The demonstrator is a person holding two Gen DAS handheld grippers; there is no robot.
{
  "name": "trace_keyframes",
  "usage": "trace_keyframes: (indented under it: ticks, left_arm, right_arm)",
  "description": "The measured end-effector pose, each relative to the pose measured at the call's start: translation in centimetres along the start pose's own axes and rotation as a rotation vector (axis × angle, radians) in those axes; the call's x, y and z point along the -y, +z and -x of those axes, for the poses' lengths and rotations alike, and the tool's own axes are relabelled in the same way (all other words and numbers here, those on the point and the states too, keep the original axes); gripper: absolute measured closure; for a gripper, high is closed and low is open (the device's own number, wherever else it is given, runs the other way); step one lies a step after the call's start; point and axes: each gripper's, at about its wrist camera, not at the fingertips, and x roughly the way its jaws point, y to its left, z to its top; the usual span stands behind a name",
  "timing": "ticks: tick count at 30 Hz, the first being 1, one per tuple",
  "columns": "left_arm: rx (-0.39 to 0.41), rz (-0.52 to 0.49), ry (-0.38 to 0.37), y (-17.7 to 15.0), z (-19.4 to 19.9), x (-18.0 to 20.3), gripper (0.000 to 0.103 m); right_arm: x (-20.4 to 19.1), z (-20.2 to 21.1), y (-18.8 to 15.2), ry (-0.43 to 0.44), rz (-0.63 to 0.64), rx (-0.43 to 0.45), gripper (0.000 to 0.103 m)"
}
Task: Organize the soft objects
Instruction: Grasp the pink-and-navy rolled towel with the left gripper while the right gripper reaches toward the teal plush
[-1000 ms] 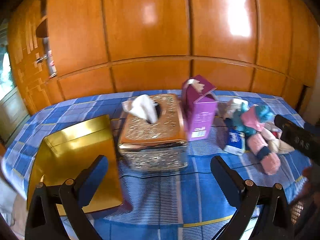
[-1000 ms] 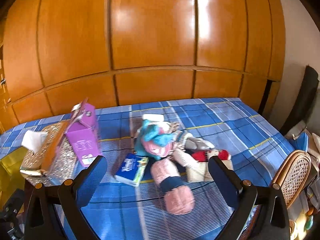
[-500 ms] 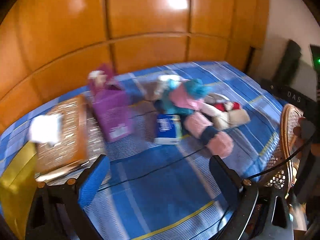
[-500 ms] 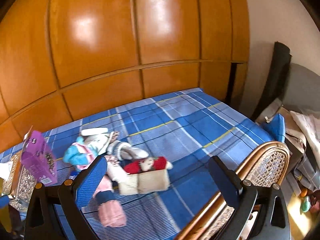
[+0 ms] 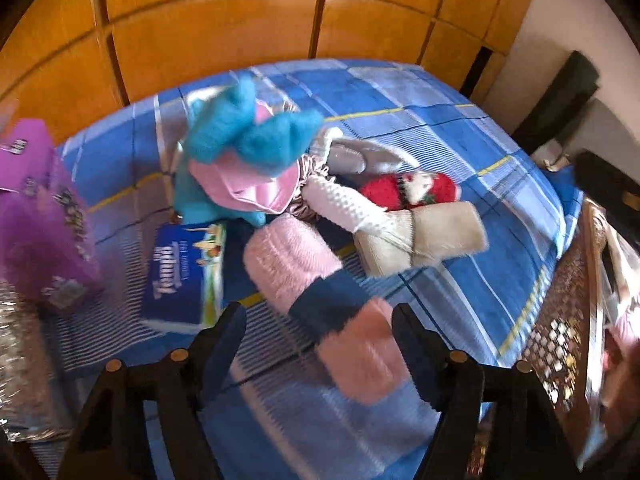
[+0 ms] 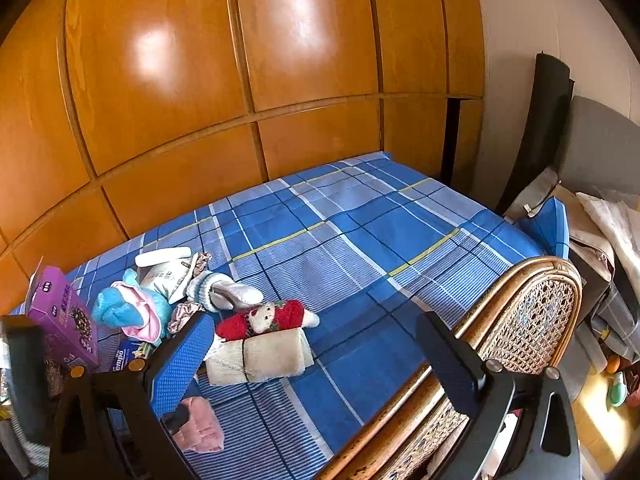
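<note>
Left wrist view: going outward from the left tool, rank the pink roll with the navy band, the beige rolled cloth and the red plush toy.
1. Pink roll with the navy band, lying between the closing left tool fingers.
2. Beige rolled cloth, farther up, right of centre.
3. Red plush toy, just behind the cloth.

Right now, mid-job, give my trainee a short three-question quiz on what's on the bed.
1. True or false: the red toy lies on the far side of the beige roll, touching it.
2. What lies between the left gripper's closing jaws? A) purple box B) pink roll C) tissue pack
3. Fill in: the right gripper's jaws are ____.

Key:
1. True.
2. B, the pink roll with a dark blue band; its near end sits between the jaws, though blur hides whether the pads touch it. The purple box and tissue pack lie to its left.
3. Open, holding nothing, above the blanket.
</note>
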Motion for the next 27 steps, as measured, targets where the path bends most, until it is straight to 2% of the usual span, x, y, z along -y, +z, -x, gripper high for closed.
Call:
trace_keyframes:
  ticks: [4,5,6,9,12,16,20,24,27]
  left_arm:
    - [-0.041,0.014,-0.022,0.1,-2.4,-0.1,0.026]
    - [-0.035,0.03,-0.076,-0.2,-2.4,-0.4,0.043]
    - [-0.026,0.051,-0.148,-0.6,-2.2,-0.8,0.053]
    - [0.005,0.041,-0.166,-1.7,-0.7,-1.7,0.059]
    - [0.019,0.028,-0.169,-3.4,1.2,-2.9,0.059]
    - [0.028,0.036,-0.156,-6.4,3.4,-5.2,0.059]
    - [0.03,0.075,-0.141,-8.7,4.6,-7.5,0.059]
    - [0.045,0.109,-0.14,-9.8,5.3,-9.1,0.059]
    - [0.053,0.13,-0.149,-10.2,5.2,-9.4,0.058]
  right_arm:
    - [0.2,-0.7,-0.2,0.006,-0.001,-0.031,0.0]
    - [0.2,-0.8,-0.2,0.013,-0.002,-0.039,0.0]
    - [0.2,-0.9,-0.2,0.019,0.0,-0.045,0.001]
    - [-0.2,-1.2,0.1,0.047,0.009,-0.056,0.003]
    - [-1.3,-1.7,0.4,0.103,0.024,-0.082,0.013]
    - [-4.0,-3.2,1.0,0.224,0.048,-0.173,0.024]
    - [-8.3,-4.6,2.1,0.361,0.108,-0.248,0.025]
    - [-13.4,-5.8,2.7,0.398,0.228,-0.26,0.025]
    - [-16.9,-8.1,2.3,0.364,0.335,-0.311,0.025]
